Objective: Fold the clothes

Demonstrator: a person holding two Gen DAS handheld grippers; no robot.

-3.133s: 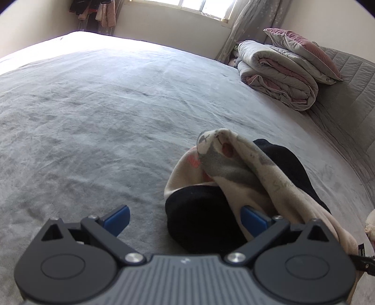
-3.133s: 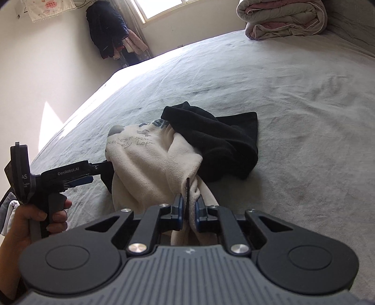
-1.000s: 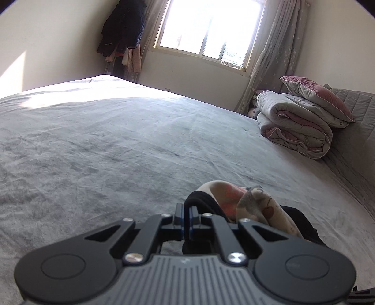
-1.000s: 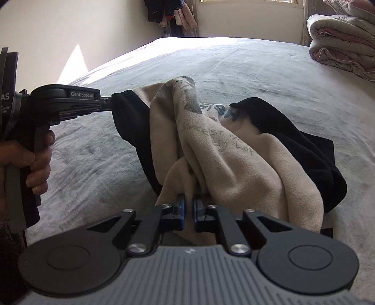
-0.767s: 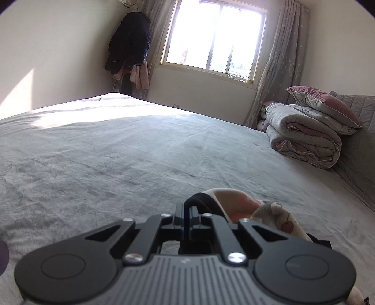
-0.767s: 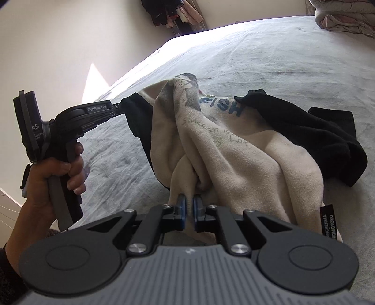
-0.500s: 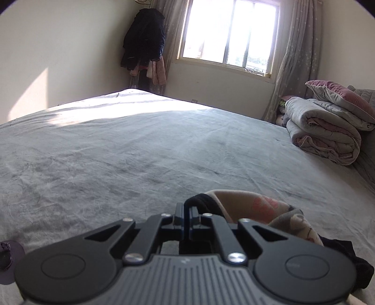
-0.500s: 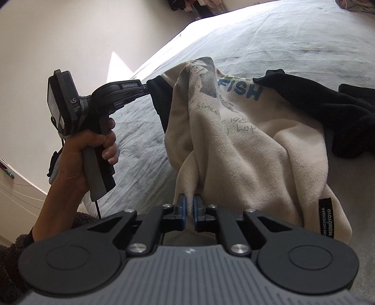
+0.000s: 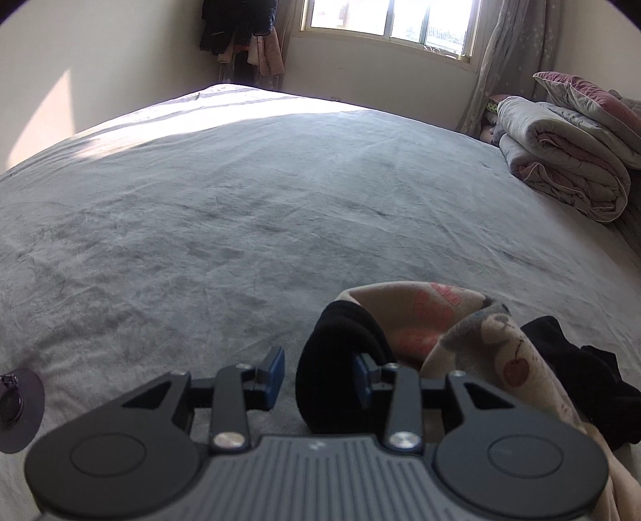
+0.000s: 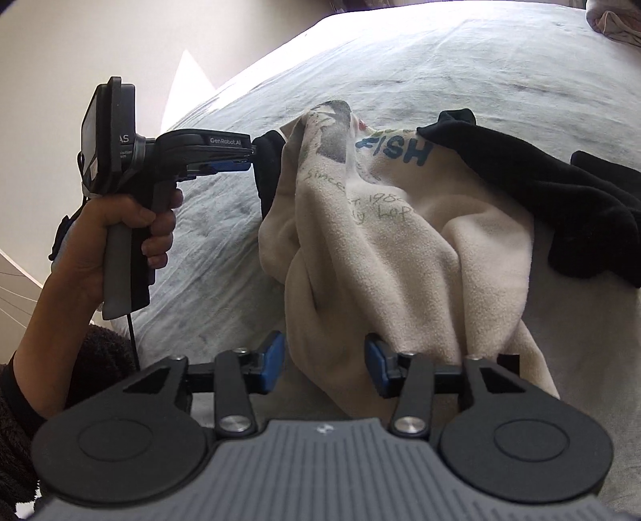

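A cream sweatshirt (image 10: 400, 240) with black sleeves and the blue word "FISH" lies bunched on a grey bed (image 9: 240, 200), near its front edge. The right gripper (image 10: 324, 362) stands with its blue pads apart, a fold of the cream hem lying loose between them without being pinched. The left gripper (image 9: 318, 378) likewise has its pads spread; a black cuff (image 9: 340, 360) sits in the gap, against the right-hand pad and clear of the other. In the right wrist view the left gripper (image 10: 248, 158), held in the person's left hand (image 10: 116, 236), points at the same black cuff (image 10: 268, 168) at the garment's left end, though from that angle it is hard to tell whether the tips touch the cloth. One black sleeve (image 10: 541, 188) trails off to the right across the bed. A folded quilt (image 9: 561, 160) and a pillow (image 9: 589, 96) are stacked at the far right corner, below a sunlit window (image 9: 388, 20). Dark coats (image 9: 240, 28) hang in the far corner.
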